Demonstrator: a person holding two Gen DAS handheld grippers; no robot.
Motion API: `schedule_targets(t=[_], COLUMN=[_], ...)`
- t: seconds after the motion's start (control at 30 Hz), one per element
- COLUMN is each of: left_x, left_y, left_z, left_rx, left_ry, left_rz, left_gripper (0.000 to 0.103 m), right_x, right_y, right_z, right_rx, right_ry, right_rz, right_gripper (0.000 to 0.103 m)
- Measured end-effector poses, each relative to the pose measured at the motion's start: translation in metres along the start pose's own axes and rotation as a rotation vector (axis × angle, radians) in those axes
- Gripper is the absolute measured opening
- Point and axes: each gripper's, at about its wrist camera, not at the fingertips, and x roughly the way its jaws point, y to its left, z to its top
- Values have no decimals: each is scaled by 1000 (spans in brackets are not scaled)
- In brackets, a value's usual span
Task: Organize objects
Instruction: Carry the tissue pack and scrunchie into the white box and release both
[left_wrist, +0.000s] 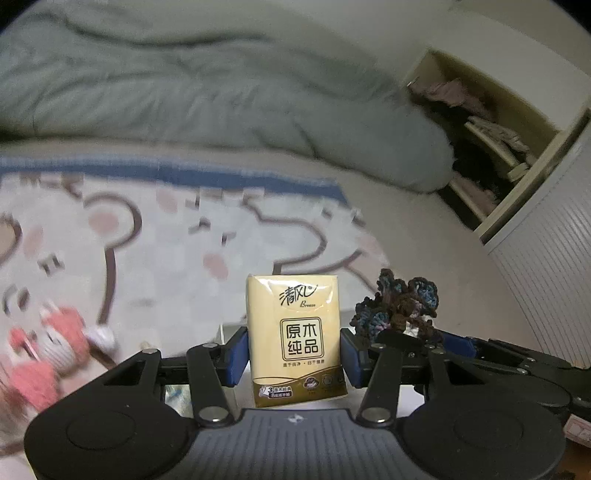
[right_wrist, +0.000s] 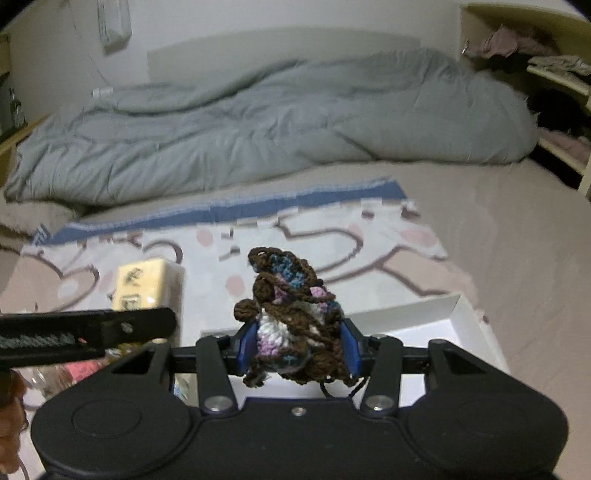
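Left gripper (left_wrist: 293, 354) is closed on a yellow tissue pack (left_wrist: 295, 339), blue pads pressing both its sides, pack upright between the fingers. Right gripper (right_wrist: 299, 345) is closed on a crocheted yarn piece (right_wrist: 291, 321) — brown with blue, pink and white patches — bunched between its pads. From the left wrist view the yarn piece sits just right of the pack, both held above the bed. Below the right gripper: a white box (right_wrist: 454, 317), open, lying on a cartoon-print cloth (right_wrist: 207, 258) with a blue border. Cloth is spread on a beige sheet (right_wrist: 517, 258). Grey duvet (right_wrist: 277, 122) is heaped behind it — rumpled, against the white wall. Open shelving (left_wrist: 491, 136) with clothes stands at right. Pink and white plush toy (left_wrist: 48, 350) at left, blurred.
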Motion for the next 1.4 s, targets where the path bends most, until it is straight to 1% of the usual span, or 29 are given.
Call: schedule_targets(t=[0.17,0.33,0.43,0.53,0.57,0.6,0.67,0.7,0.8,1.0,1.4], left_x=[28,45,51,55,54,55,56,55,54,50,22], left_y=[14,21,24,29,29,29,30,29,27,23,18], left_z=[-6,-12,-14,-14,-14,-14,-15,-15,-16,-18,-13], left_rx=[-31,-32,-45,-90,-103,-114,-114,-104,-77,-54,-28], left_ry=[57,91,104,109,108,113,119,120,127,131,88], left_rz=[2,14,1,-28,-32,-29,-13,-3,22,32,72], left_gripper=[52,52,52,53,56,60,62,62,63,63,63], right_x=[25,41,47,50,51,50,49,48,47,43,23], right_y=[-2,-12,-15,-17,-18,-19,-21,-21,-25,-30,-27], right_z=[-13,-21,-24,-24,-23,-23,-23,-23,-24,-26,-24], right_rx=[-34,4,23,35,40,45,61,63,74,95,106], right_ry=[75,123,139,139,135,128,118,117,120,124,85], right_rz=[1,10,22,43,51,57,42,32,28,25,43], right_gripper=[48,49,49,49,53,53,64,65,65,65,65])
